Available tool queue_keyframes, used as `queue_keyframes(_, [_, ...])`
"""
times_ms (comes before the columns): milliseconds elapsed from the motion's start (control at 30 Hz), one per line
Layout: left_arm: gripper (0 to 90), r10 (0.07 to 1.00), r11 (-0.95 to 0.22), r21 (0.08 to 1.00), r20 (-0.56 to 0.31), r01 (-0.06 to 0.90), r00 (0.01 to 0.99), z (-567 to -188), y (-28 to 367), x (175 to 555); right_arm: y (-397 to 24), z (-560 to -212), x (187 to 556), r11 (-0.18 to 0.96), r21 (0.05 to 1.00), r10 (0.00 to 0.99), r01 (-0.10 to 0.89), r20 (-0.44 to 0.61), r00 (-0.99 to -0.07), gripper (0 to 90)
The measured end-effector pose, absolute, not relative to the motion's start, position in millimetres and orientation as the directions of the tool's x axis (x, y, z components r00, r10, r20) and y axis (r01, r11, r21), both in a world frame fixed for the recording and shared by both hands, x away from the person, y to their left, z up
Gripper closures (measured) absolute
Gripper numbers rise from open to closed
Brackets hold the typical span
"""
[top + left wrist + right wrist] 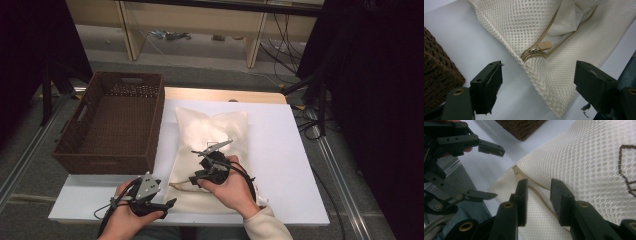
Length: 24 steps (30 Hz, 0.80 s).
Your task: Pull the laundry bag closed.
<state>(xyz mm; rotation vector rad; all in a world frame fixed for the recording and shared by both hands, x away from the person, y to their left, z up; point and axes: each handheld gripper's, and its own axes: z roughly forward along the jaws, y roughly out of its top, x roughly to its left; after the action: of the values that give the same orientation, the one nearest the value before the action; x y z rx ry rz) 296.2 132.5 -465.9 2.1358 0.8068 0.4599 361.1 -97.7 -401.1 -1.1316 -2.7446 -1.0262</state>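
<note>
A white mesh laundry bag (215, 125) lies flat on the white table (280, 150). Its beige zipper pull (544, 45) sits close to the near left corner, and the zip gapes a little over white cloth (571, 17) inside. My right gripper (196, 176) rests on the bag near that corner. In the right gripper view its jaws (539, 185) stand narrow, astride the zipper line, with the pull (518, 176) just beyond the left jaw tip. My left gripper (167, 197) hovers wide open off the bag's corner (539, 72), touching nothing.
A brown wicker basket (157, 115) with nothing in it stands at the table's left, close beside the bag. Bare white table lies to the right of the bag. A brown stitched mark (624, 160) shows on the mesh. Floor and shelving lie beyond the far edge.
</note>
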Motion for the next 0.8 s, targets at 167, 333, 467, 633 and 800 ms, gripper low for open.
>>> queue_keyframes(167, [23.0,0.694,-0.448,0.794,0.019,0.411,0.72,-468,130,295,-98,-402,361,0.53,0.572,0.625,0.626,0.235,-0.744,68.6])
queue_keyframes(333, [23.4,0.695,-0.445,0.796,0.018,0.411,0.719,-467,130,294,-98,-401,360,0.538,0.563,0.628,0.627,0.229,-0.744,70.8])
queue_keyframes(467, [23.5,0.697,-0.45,0.792,0.023,0.413,0.717,-466,130,294,-91,-409,357,0.549,0.533,0.629,0.644,0.244,-0.738,71.9])
queue_keyframes(633, [23.7,0.691,-0.486,0.786,0.078,0.382,0.719,-466,132,296,-79,-421,354,0.558,0.511,0.618,0.654,0.269,-0.738,71.2])
queue_keyframes(800, [24.0,0.699,-0.449,0.78,0.002,0.437,0.715,-469,127,294,-70,-434,358,0.551,0.519,0.615,0.653,0.275,-0.739,69.1])
